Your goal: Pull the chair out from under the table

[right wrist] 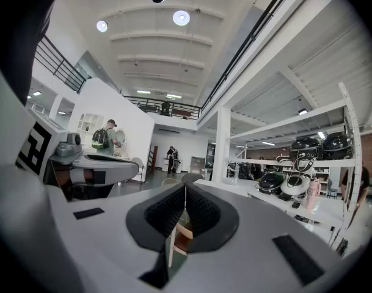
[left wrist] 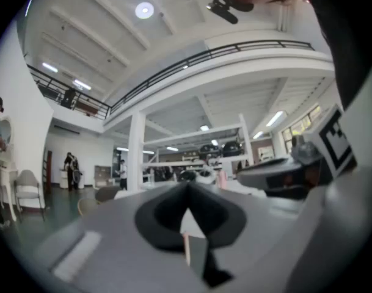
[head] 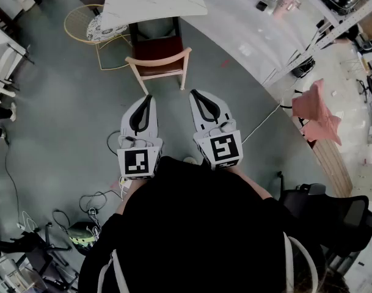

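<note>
Holds the left gripper [head: 148, 96] and the right gripper [head: 193, 92] side by side and level, each with jaws pressed together on nothing. Places the light wooden chair with the dark red-brown seat [head: 159, 57] straight ahead of both jaw tips and apart from them, its front tucked under the white marble-patterned table [head: 155, 2] beyond. Leaves the whole task to do, by the look of it: reaching forward, gripping the curved wooden backrest, drawing the chair clear.

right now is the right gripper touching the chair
Apart. In the head view, grey floor shows between the chair and the right gripper, whose jaws are closed on nothing.
</note>
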